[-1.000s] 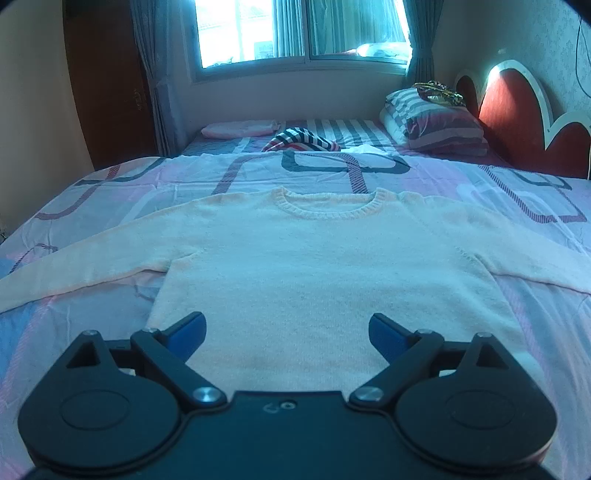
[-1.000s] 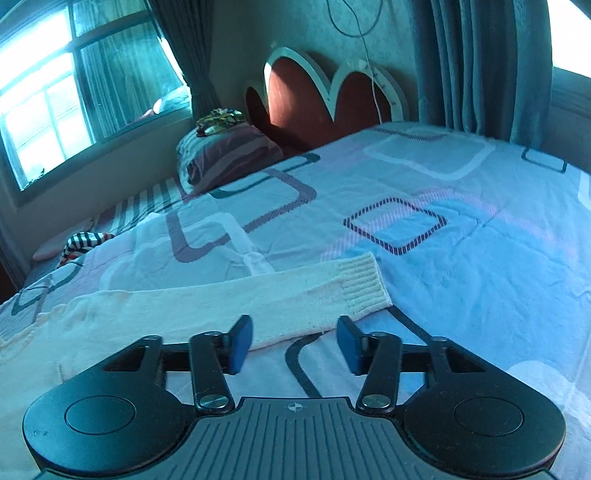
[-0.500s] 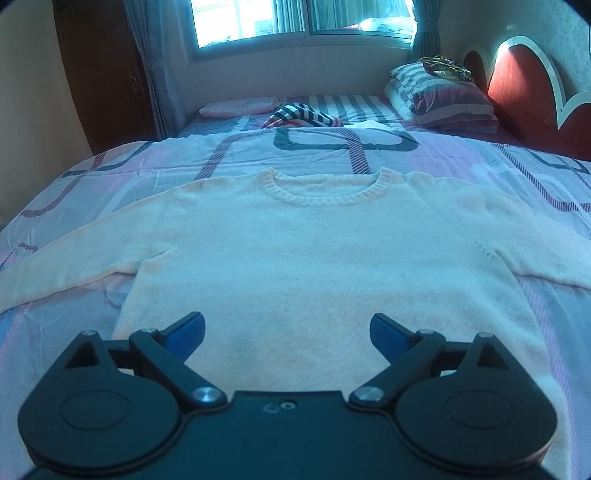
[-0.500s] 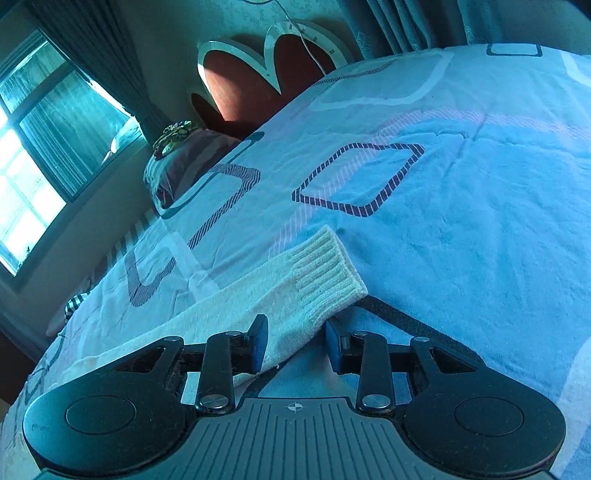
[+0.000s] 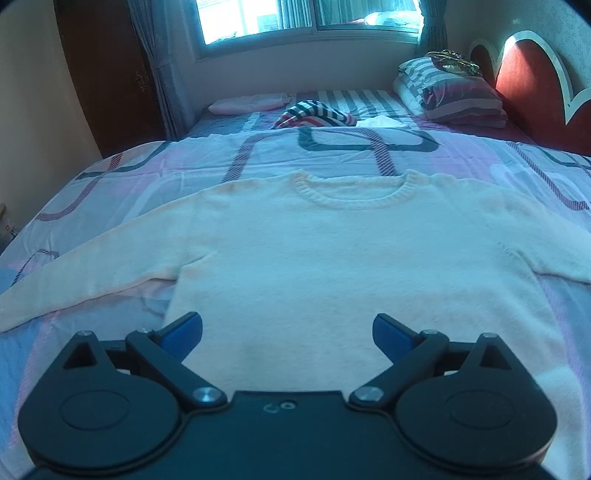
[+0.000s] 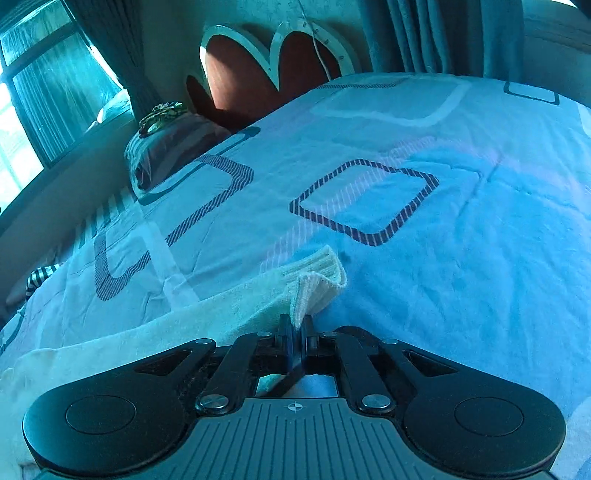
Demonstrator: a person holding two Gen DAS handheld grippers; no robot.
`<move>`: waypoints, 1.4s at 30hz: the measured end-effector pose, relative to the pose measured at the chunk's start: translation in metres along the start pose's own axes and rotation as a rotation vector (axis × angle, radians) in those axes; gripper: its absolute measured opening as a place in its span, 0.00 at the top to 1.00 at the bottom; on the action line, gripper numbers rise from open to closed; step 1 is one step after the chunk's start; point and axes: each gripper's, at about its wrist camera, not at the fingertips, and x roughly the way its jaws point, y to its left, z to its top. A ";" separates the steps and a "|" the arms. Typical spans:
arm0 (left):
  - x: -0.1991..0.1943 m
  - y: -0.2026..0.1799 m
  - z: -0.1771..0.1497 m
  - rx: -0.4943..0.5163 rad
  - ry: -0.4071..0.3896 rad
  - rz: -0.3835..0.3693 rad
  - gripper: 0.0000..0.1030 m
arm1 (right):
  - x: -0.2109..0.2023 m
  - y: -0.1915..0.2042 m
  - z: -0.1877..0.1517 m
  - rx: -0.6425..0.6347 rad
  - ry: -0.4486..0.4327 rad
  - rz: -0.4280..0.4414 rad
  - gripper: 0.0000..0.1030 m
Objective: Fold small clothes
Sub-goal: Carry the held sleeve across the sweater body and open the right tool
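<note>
A cream knit sweater (image 5: 332,266) lies flat on the bed, neck toward the window, both sleeves spread out to the sides. My left gripper (image 5: 287,332) is open and empty, hovering over the sweater's lower body near the hem. In the right wrist view the sweater's right sleeve (image 6: 221,325) runs in from the left and its ribbed cuff (image 6: 317,280) is bunched up. My right gripper (image 6: 296,328) is shut on the sleeve just behind the cuff, with the cuff edge lifted off the cover.
The patterned bed cover (image 6: 443,258) stretches around the sweater. A striped garment (image 5: 314,116) and a pink one (image 5: 251,103) lie toward the window. Stacked pillows (image 5: 454,92) sit by the red headboard (image 5: 524,74). Curtains (image 6: 424,33) hang beyond the bed.
My right gripper has closed on the sleeve near the cuff, which is now bunched and lifted. My left gripper has shifted a little to the right over the sweater and stays open.
</note>
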 end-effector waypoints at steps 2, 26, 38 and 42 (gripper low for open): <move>0.004 0.011 -0.003 0.000 0.002 0.009 0.04 | -0.003 0.015 0.000 -0.020 -0.013 0.028 0.97; 0.052 0.172 0.002 -0.127 0.011 -0.020 0.04 | -0.042 0.409 -0.212 -0.665 0.086 0.557 0.97; 0.059 0.181 0.014 -0.140 -0.012 -0.075 0.06 | -0.049 0.435 -0.270 -0.757 0.067 0.603 0.41; 0.066 0.148 0.030 -0.152 -0.026 -0.244 0.25 | -0.061 0.388 -0.238 -0.604 0.040 0.557 0.52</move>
